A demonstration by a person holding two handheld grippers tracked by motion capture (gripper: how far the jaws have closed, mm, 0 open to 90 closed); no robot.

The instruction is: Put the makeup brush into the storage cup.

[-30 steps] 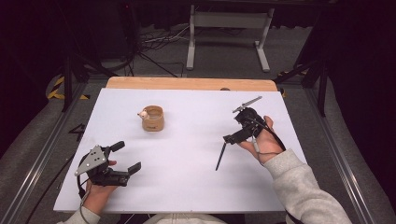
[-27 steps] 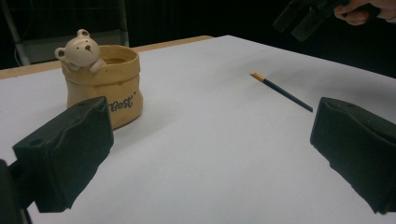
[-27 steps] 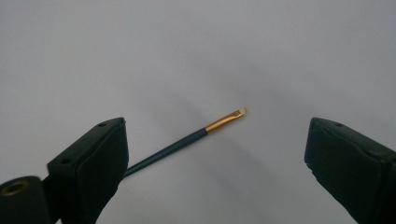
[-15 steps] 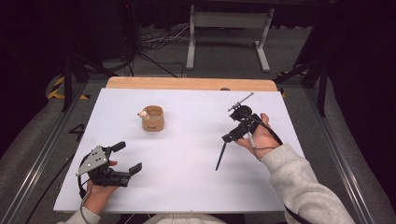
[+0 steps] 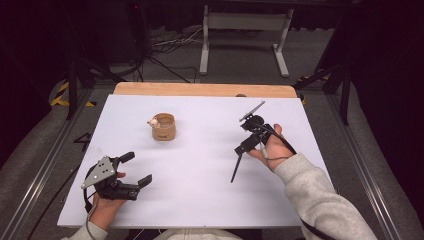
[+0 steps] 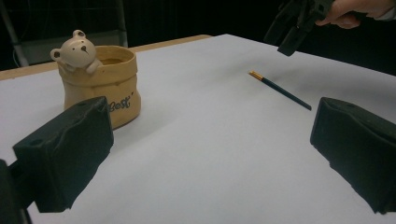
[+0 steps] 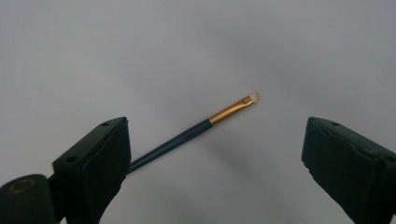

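Thin paintbrush (image 7: 196, 130): dark teal handle, gold ferrule, pale tip; lay flat on tabletop (image 5: 200, 190), right of centre. Right tool (image 5: 250, 137) hovered just above brush's upper end, pointed down, jaws wide apart, having just closed slightly, nothing gripped. Left tool (image 5: 135, 170) rested near front left, jaws open, empty. White tabletop; tan bear pot (image 5: 163, 127) toward back; dark room, cables on floor.

light grey sleeve (image 5: 320, 195) on the right arm; black left gripper (image 5: 135, 169) topped by a grey three-cornered plate (image 5: 99, 171).
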